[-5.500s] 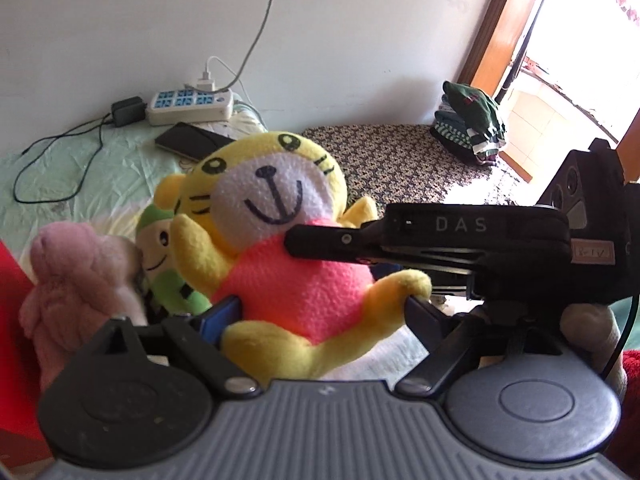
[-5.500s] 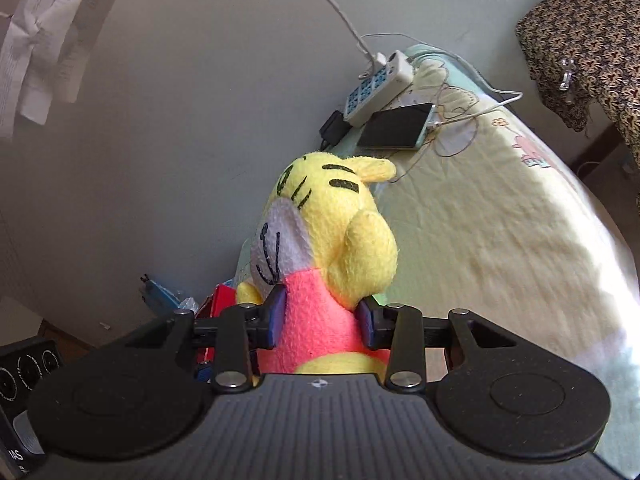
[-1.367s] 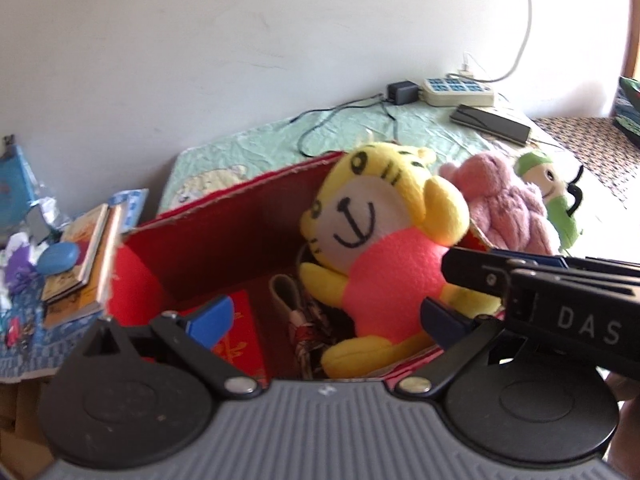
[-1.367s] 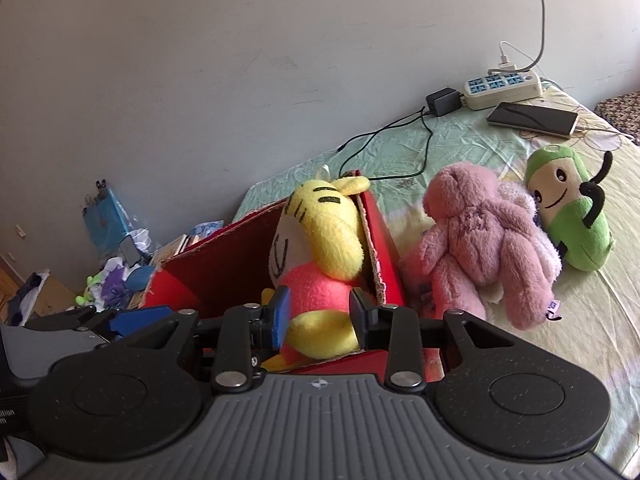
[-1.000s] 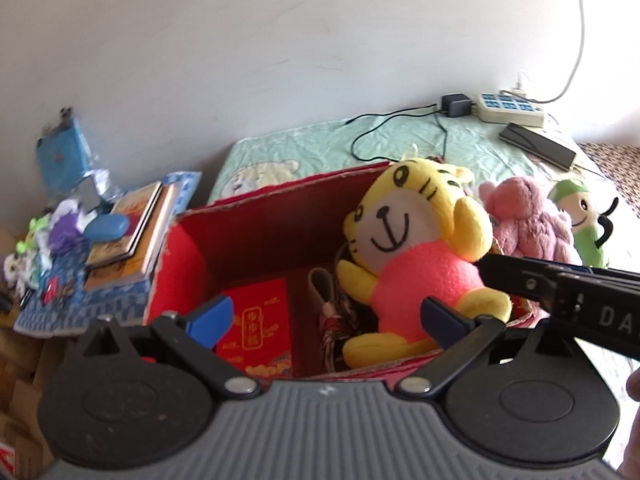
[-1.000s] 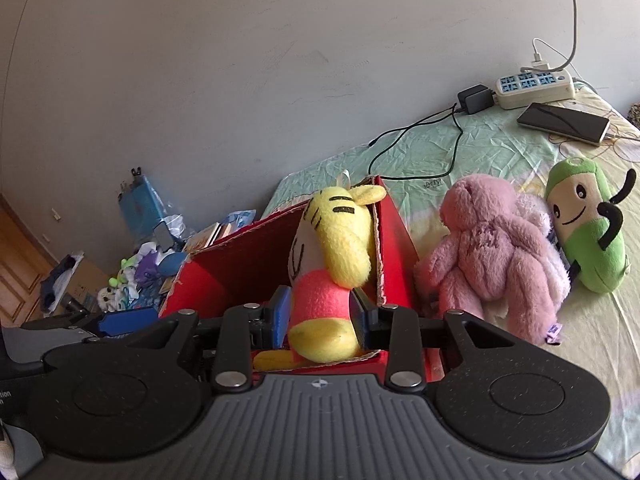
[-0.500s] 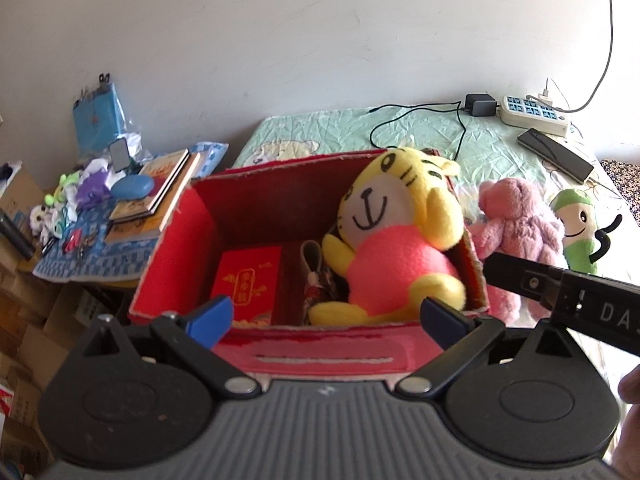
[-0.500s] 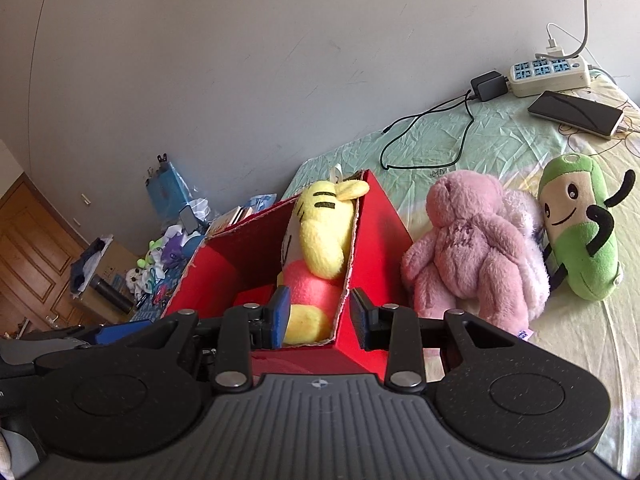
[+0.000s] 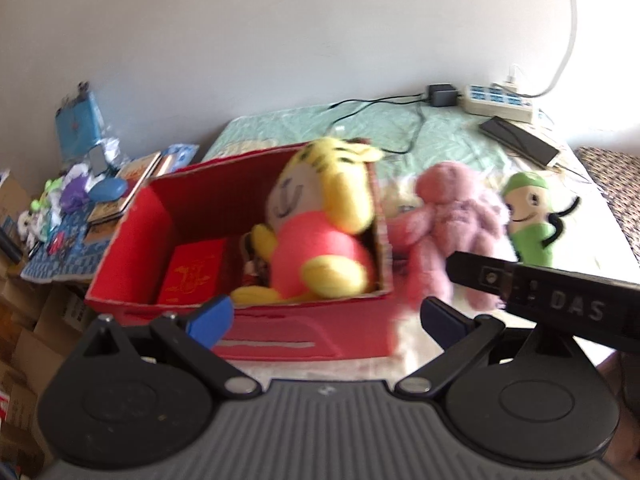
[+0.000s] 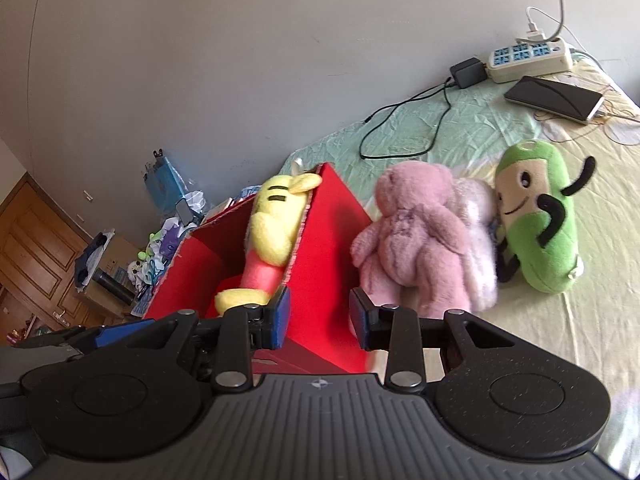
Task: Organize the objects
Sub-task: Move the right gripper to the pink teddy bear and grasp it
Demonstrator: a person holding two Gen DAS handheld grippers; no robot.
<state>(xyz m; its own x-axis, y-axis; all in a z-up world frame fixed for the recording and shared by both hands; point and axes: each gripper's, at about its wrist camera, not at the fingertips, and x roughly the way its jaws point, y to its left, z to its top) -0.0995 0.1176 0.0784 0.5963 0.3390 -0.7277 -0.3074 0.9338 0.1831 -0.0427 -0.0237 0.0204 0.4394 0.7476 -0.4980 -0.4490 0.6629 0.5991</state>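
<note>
1. My left gripper point(image 9: 325, 316) is hanging wide open and empty in front of the red box point(image 9: 280, 336).
2. My right gripper point(image 10: 319, 317) is holding its jaws partly apart, gripping nothing.
3. The yellow tiger plush point(image 9: 320, 224) is sitting inside the box, beyond both sets of jaws.
4. The pink plush point(image 10: 420, 236) and green plush point(image 10: 536, 220) are lying on the bed point(image 10: 580, 320) beside the box.

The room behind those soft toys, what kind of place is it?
Most likely a bedroom at home: the plush toys lie on a pale green bedsheet, a white power strip and a black phone sit by the wall, and cluttered cardboard boxes stand alongside.
</note>
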